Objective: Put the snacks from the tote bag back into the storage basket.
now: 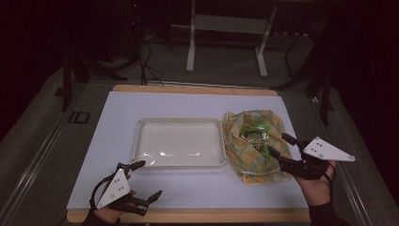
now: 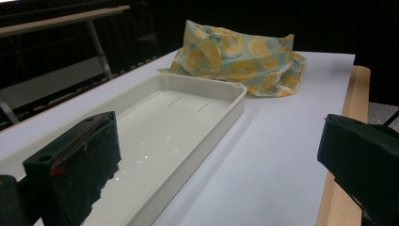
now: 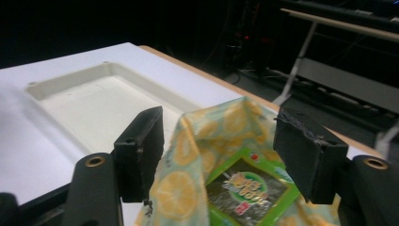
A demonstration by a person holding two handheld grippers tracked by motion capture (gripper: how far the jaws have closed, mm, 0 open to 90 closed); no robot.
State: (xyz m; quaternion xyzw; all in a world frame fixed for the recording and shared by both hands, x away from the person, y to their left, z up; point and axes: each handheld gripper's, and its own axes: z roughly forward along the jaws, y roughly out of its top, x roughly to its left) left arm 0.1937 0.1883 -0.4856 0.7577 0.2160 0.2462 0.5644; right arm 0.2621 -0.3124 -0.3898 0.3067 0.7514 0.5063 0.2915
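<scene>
Snack pack sitting in the bag, right tool lined up over it

White surface (image 1: pixel 197 106), empty tray (image 1: pixel 180 142) mid-way, lemon-print bag (image 1: pixel 254 141) to its right holding the green snack pack (image 1: pixel 254 135). My right tool (image 1: pixel 277 146) is way nearer, part open straddling the bag rim, gripping nothing. Left tool (image 1: pixel 146 179) idles wide open, empty.

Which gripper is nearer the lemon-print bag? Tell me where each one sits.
Right. The right gripper is at the lemon-print bag, jaws open over its near edge. The left gripper sits far off, near the table's front edge, beyond the white tray.
</scene>
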